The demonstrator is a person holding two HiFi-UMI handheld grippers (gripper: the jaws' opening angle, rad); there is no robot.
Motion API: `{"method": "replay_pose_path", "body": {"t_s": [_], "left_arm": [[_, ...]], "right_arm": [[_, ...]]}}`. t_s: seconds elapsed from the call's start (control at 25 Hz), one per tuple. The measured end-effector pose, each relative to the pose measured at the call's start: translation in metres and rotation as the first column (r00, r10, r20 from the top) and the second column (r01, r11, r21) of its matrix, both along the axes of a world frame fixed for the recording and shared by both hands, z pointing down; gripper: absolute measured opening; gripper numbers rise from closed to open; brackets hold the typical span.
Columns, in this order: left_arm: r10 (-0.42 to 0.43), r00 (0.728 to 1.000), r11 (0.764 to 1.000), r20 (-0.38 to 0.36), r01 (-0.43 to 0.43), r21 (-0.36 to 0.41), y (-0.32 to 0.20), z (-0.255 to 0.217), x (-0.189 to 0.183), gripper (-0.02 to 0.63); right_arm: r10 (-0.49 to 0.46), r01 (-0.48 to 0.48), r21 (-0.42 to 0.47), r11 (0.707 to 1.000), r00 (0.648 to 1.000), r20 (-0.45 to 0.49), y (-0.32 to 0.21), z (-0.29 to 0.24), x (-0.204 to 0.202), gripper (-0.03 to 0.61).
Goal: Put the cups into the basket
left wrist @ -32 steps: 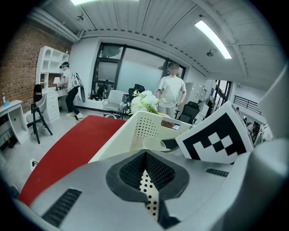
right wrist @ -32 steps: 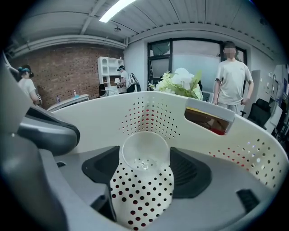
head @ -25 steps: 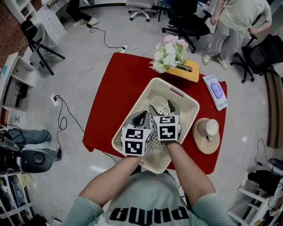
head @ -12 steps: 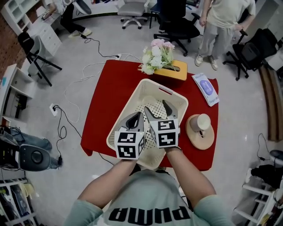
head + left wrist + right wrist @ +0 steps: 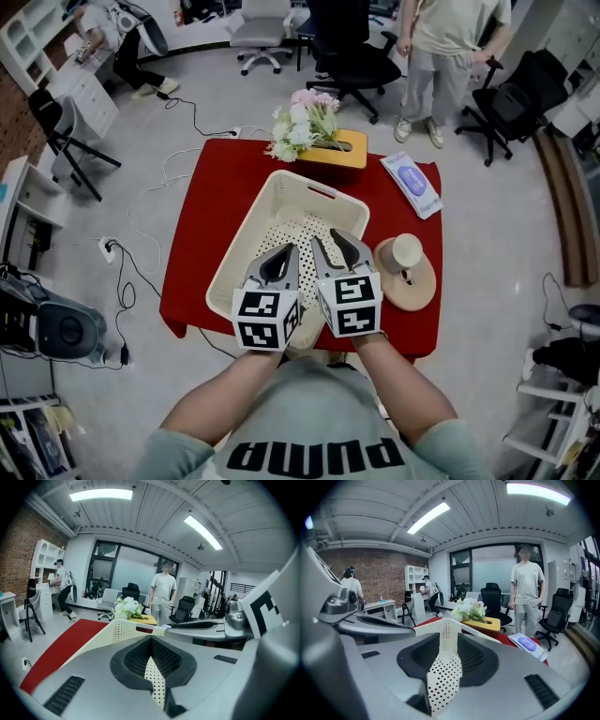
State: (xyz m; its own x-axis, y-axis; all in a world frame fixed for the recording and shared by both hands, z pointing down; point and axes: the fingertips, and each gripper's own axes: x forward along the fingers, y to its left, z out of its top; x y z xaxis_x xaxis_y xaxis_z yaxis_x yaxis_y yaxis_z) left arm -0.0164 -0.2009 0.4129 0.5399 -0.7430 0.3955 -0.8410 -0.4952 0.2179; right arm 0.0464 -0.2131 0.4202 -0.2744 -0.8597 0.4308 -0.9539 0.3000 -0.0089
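Left gripper [image 5: 284, 255] pressed together; right gripper [image 5: 330, 242] narrowly spread (jaws just been closing, gripping nothing) over basket [image 5: 246, 242]; cup [image 5: 406, 251] near table [image 5: 216, 216] right edge.

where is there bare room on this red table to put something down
Widest bare patch: the red table left of the basket, from the yellow flower box down to the near corner. The basket's far floor also looks bare. Crowded: the right side, with the packet and the cup on its wooden disc.
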Motion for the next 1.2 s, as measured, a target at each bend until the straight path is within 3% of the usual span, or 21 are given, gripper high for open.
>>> {"method": "replay_pose_path", "body": {"t_s": [0.12, 0.28, 0.84, 1.2], "left_arm": [[0.034, 0.999, 0.999, -0.011, -0.033, 0.025, 0.012, -0.011, 0.020, 0.002], [0.081, 0.996, 0.996, -0.024, -0.079, 0.051, 0.030, -0.020, 0.047, 0.002], [0.214, 0.975, 0.971, -0.051, -0.207, 0.118, 0.106, -0.029, 0.134, 0.002], [0.234, 0.971, 0.968, -0.040, -0.228, 0.106, 0.132, -0.014, 0.163, 0.002]], "right_arm": [[0.016, -0.016, 0.009, 1.000, 1.000, 0.000, 0.016, -0.008, 0.016, 0.075], [0.044, -0.044, 0.018, 0.999, 0.999, 0.015, 0.041, -0.015, 0.041, 0.043], [0.127, -0.127, 0.054, 0.990, 0.992, 0.009, 0.132, -0.025, 0.135, 0.035], [0.128, -0.128, 0.042, 0.991, 0.992, 0.013, 0.158, -0.011, 0.165, 0.035]]}}
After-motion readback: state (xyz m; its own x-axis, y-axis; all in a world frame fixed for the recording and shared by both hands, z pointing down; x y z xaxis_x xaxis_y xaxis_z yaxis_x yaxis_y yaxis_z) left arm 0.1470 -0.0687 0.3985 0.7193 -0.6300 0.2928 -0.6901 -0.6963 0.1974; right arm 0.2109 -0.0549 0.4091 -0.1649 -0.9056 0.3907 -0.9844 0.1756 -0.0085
